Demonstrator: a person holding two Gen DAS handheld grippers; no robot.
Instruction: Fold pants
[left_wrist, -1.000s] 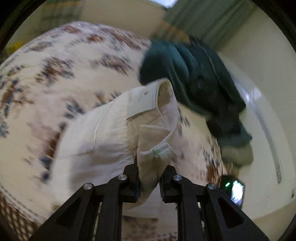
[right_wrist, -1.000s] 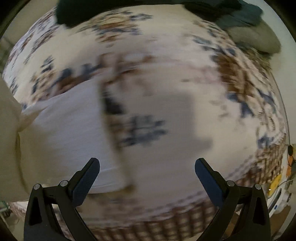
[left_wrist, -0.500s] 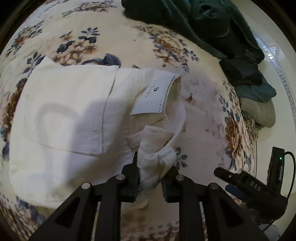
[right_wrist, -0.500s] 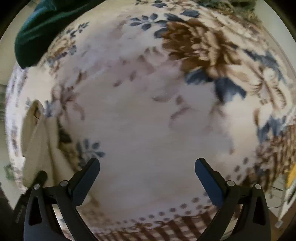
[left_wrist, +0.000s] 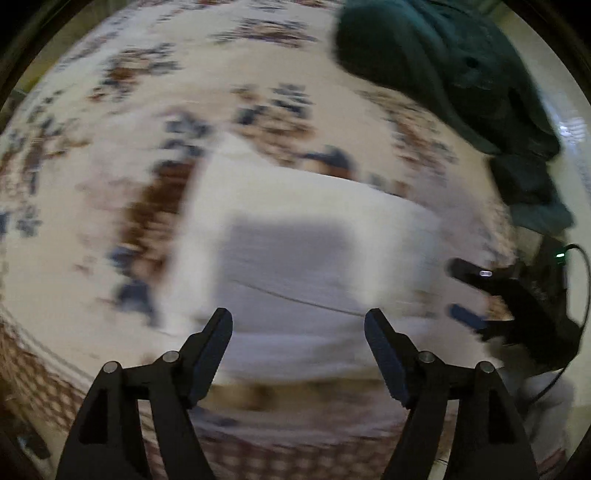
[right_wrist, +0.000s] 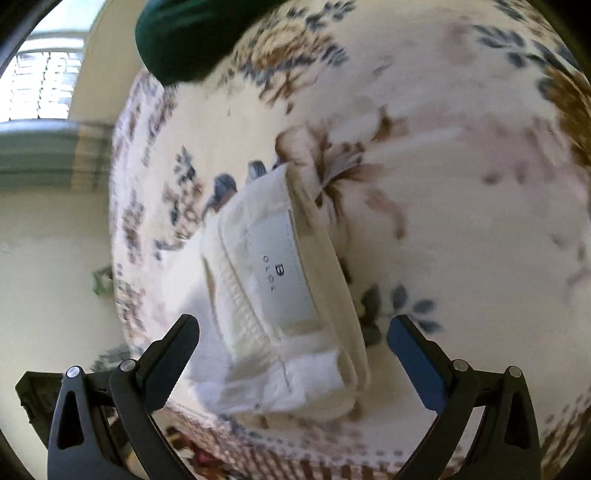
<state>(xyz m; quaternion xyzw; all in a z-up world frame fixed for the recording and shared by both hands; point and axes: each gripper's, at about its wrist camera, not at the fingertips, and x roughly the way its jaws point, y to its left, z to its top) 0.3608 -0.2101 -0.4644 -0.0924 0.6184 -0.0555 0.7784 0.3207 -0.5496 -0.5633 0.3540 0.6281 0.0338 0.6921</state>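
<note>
The white pants lie folded in a flat bundle on the floral bedspread; the left wrist view is blurred. My left gripper is open and empty just above the bundle's near edge. In the right wrist view the folded pants show their waistband and a white brand label. My right gripper is open and empty, its fingers either side of the bundle's near end. The right gripper also shows at the right of the left wrist view.
A heap of dark green clothes lies at the far right of the bed, and also shows in the right wrist view. The bed's checkered border runs along the near edge. A window is at the left.
My left gripper has let go of the pants' waistband and opened. The pants now lie flat on the bed. The right gripper has swung round over the folded bundle.
</note>
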